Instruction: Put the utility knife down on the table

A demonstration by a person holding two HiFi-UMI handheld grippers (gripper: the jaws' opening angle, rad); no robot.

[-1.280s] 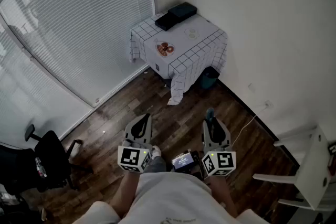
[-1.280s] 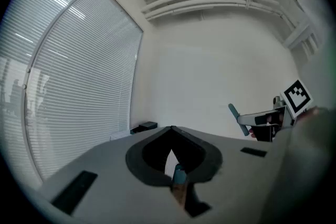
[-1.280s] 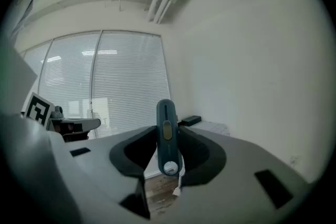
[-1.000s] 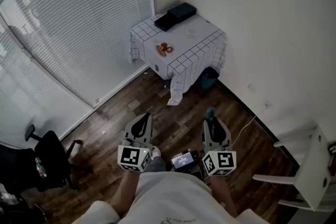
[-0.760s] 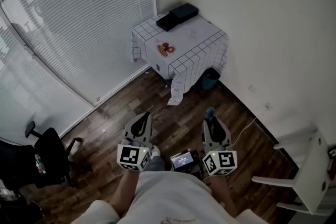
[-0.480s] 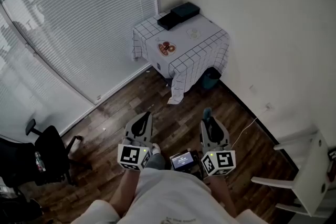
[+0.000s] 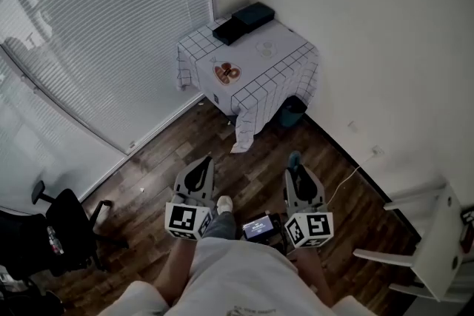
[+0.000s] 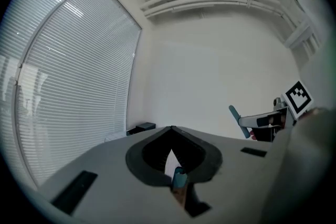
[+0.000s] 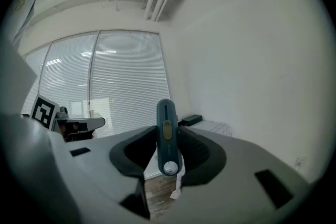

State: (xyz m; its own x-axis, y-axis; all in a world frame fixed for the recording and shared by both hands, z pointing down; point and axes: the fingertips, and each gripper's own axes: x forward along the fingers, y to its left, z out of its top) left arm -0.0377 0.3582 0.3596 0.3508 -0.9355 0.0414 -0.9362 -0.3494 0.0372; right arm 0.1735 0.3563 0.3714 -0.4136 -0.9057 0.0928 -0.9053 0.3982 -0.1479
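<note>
The right tool [image 9: 167, 132] is clamped on the knife [image 9: 167, 136], which stands upright between its jaws, its far end reaching past their tips. The left tool [image 8: 170, 131] has its jaws pressed together and seems to grip nothing. A small teal bit at their base is too unclear to name. The table [image 7: 289, 59], draped in a checked cloth [image 7: 255, 96], stands well ahead of both tools, across the floor [image 7: 244, 159]. I judge nothing of the task is done yet. The knife has to be carried to the table, lowered onto a free patch of cloth and let go.
</note>
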